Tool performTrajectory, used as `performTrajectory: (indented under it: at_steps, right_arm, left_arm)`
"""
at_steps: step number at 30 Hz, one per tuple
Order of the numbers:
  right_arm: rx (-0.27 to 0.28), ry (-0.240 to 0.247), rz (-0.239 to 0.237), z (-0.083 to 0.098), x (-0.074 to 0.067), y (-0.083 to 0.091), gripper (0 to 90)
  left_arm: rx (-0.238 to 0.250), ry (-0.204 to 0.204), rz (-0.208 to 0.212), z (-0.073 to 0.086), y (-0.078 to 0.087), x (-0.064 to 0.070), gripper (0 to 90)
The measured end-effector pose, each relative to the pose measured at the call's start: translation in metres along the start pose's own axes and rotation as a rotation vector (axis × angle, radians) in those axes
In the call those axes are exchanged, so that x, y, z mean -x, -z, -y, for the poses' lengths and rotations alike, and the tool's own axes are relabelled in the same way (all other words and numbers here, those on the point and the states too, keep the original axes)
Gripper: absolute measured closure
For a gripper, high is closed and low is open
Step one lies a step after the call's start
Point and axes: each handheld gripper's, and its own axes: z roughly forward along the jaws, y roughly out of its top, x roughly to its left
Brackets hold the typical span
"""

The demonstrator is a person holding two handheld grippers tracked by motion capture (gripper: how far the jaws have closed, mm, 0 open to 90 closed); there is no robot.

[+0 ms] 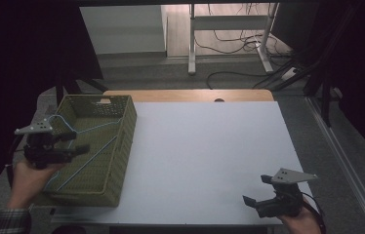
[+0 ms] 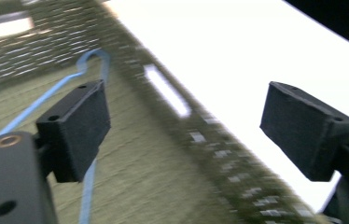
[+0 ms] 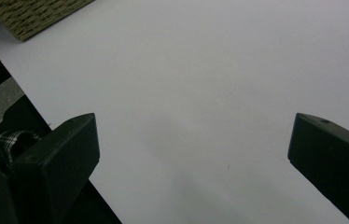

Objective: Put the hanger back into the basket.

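Note:
An olive woven basket (image 1: 128,130) stands at the left end of the white table (image 1: 210,156). A thin blue hanger (image 1: 100,125) lies inside it, hook toward the far left corner. My left gripper (image 1: 79,141) hovers over the basket's left half, open, nothing between its jaws. In the left gripper view the left gripper (image 2: 200,121) straddles the basket's wall (image 2: 172,93), with the hanger's hook (image 2: 91,58) just past the left jaw. My right gripper (image 1: 256,189) is open above the table's near right corner. In the right gripper view the right gripper (image 3: 193,154) has bare table between its jaws.
A wooden tabletop strip (image 1: 190,95) runs along the far edge. Beyond it are a desk frame (image 1: 192,44) and cables (image 1: 234,46) on the floor. The basket's corner (image 3: 32,14) shows far off in the right gripper view, and a plaid sleeve (image 3: 0,142) by the table's near edge.

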Motion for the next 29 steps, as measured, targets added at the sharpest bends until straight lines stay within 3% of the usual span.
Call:
performTrajectory:
  at_steps: [7, 8, 13, 19, 26, 29]
  right_arm:
    - [0.010, 0.004, 0.037, 0.002, 0.001, 0.004, 0.9]
    - [0.014, 0.001, 0.044, 0.002, 0.001, 0.005, 0.9]
    - [0.023, -0.002, 0.055, 0.004, 0.002, 0.006, 0.9]
    - [0.013, -0.004, 0.059, 0.006, 0.003, 0.005, 0.9]
    - [-0.003, 0.001, 0.047, 0.008, 0.002, 0.002, 0.9]
    - [-0.007, 0.007, 0.045, 0.008, 0.002, 0.001, 0.9]
  left_arm:
    - [0.022, 0.001, 0.094, 0.011, -0.013, 0.039, 7.1]
    - [0.025, 0.002, 0.133, 0.017, -0.018, 0.048, 6.8]
    - [0.012, -0.030, 0.121, 0.031, -0.029, 0.064, 6.3]
    - [-0.030, -0.101, 0.062, 0.047, -0.043, 0.081, 4.4]
    - [-0.061, -0.132, 0.041, 0.054, -0.054, 0.087, 2.1]
    - [-0.055, -0.125, 0.047, 0.054, -0.055, 0.085, 1.1]
